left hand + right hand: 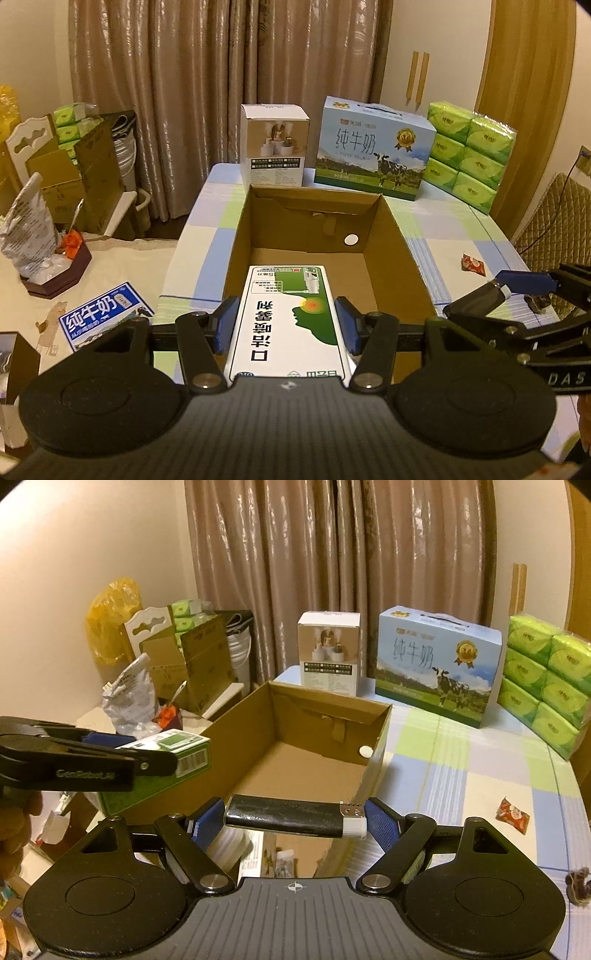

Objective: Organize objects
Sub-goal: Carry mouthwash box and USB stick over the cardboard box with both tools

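My left gripper (pixel 286 325) is shut on a white and green spray box (pixel 290 317), held lengthwise over the near rim of an open cardboard box (pixel 399 236) that has nothing inside. My right gripper (pixel 295 821) is shut on a black lighter (pixel 291 816) with a silver and white head, held crosswise between the blue pads, above the near right corner of the cardboard box (pixel 376 753). The right gripper (pixel 524 291) with the lighter shows at the right of the left wrist view. In the right wrist view the left gripper (pixel 122 755) shows at the left, holding the spray box (pixel 173 751).
Behind the cardboard box stand a white product box (pixel 275 147), a blue milk carton case (pixel 373 147) and a pack of green tissues (pixel 469 151) on the checked tablecloth (pixel 443 236). A red sweet wrapper (pixel 472 264) lies at the right. Clutter and a blue milk leaflet (pixel 103 321) lie at the left.
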{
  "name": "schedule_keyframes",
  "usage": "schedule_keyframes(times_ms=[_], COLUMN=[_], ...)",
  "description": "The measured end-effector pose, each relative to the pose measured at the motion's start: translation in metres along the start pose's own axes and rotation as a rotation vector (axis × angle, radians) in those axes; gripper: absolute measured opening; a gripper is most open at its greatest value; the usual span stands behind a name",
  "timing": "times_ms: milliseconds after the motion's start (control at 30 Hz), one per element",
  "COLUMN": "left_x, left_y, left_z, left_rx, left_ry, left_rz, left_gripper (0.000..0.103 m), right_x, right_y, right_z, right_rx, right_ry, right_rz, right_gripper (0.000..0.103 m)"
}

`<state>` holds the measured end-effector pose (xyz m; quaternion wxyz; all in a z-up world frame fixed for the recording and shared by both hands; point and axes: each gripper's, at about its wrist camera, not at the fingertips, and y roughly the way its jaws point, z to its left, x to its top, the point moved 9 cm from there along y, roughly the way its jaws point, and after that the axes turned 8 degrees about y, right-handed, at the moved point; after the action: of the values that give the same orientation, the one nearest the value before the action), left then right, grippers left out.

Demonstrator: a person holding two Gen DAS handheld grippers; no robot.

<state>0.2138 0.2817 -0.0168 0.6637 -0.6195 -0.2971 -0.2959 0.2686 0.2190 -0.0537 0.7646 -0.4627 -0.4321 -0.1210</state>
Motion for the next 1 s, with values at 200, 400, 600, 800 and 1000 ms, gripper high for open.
schedule_keyframes(times_ms=[200,400,600,800,1000], left_x=[0.013,0.028,0.033,0.027,0.021], left_y=[0.035,0.068,0.070,0.057,0.046], left_z=[-0.002,-0.002,0.005,0.012,0.016], left_rx=[-0.029,-0.044,-0.025,-0.009,-0.005], left_ry=[0.019,0.029,0.027,0.022,0.008], left_rz=[0.023,0.006,-0.004,0.002,0.004], left_gripper=[0.051,0.060,0.070,0.070,0.070], right_x=[0.003,0.004,0.001,-0.001,0.002], right_y=[0.020,0.031,0.033,0.033,0.035], right_z=[-0.007,-0.015,-0.019,-0.011,-0.002], right_rx=[-0.005,-0.014,-0.014,0.003,0.018], right_ry=[0.008,0.020,0.026,0.031,0.026], right_rz=[0.016,0.028,0.035,0.040,0.041], right_gripper=[0.079,0.079,0.079,0.079,0.079])
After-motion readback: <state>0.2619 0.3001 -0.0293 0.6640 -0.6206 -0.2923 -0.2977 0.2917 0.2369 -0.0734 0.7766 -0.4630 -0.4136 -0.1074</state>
